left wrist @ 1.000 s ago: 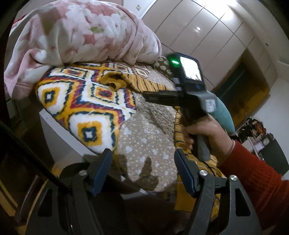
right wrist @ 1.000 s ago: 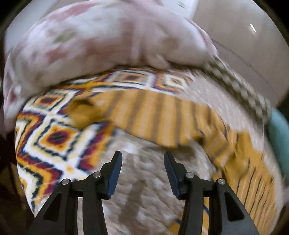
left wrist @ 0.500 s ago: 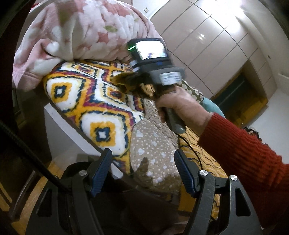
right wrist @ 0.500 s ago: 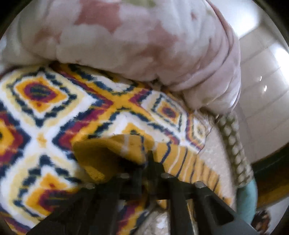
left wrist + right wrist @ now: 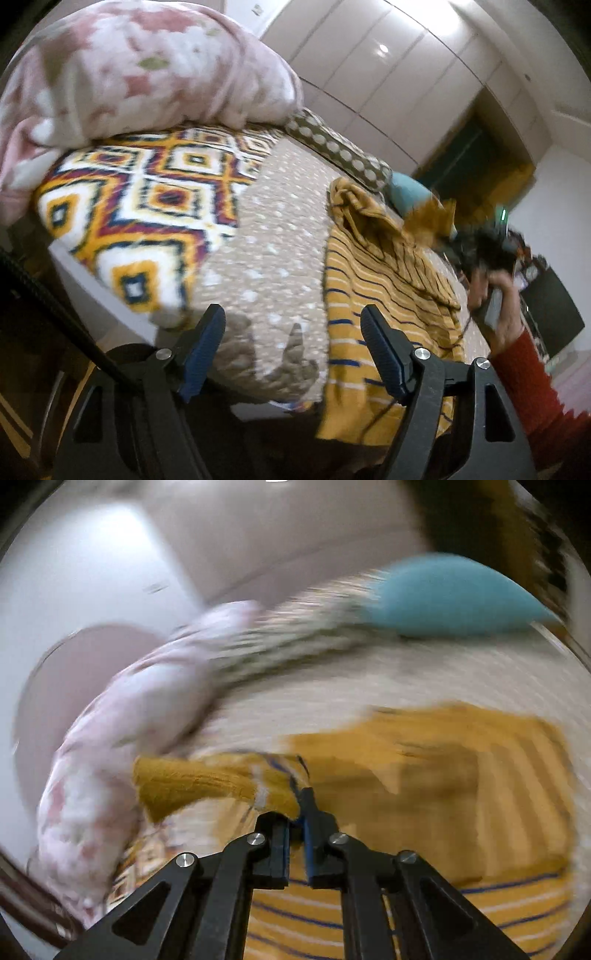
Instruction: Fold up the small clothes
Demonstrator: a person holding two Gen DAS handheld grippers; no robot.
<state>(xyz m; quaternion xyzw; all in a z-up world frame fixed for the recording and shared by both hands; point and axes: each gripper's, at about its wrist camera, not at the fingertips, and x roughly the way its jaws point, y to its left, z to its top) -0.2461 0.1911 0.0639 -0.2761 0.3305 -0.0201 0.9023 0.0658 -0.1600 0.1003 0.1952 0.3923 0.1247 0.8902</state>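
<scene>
Your right gripper [image 5: 297,818] has its jaws pressed together on a fold of the mustard striped garment [image 5: 424,786] — the plain ribbed cuff end sticks out past the tips toward 9 o'clock, lifted off the bed. The rest of that garment spreads from 3 to 6 o'clock in the right wrist view, blurred, its blue and white stripes clearest at the bottom edge.

Your left gripper [image 5: 295,347] stands wide apart with nothing between the blue pads; its jaws have just been opening a little further. Between the fingers you see only the beige dotted bedcover [image 5: 280,236] at the near edge of the bed, not touched.

In the left wrist view, the garment lies at 3 to 5 o'clock of the fingers, one edge hanging over the bed's near side, its upper part bunched and drawn up toward your right hand [image 5: 496,299] at 3 o'clock. That hand, in a red sleeve [image 5: 532,384], grips the other tool's handle; detail there is smeared.

Further out: a diamond-patterned blanket [image 5: 147,206] at 10 o'clock, a pink floral quilt [image 5: 140,70] heaped above it at 11, a spotted bolster [image 5: 336,151] and a teal pillow [image 5: 406,188] along the far edge at 1 o'clock. Pale wardrobe doors [image 5: 399,74] stand behind.
</scene>
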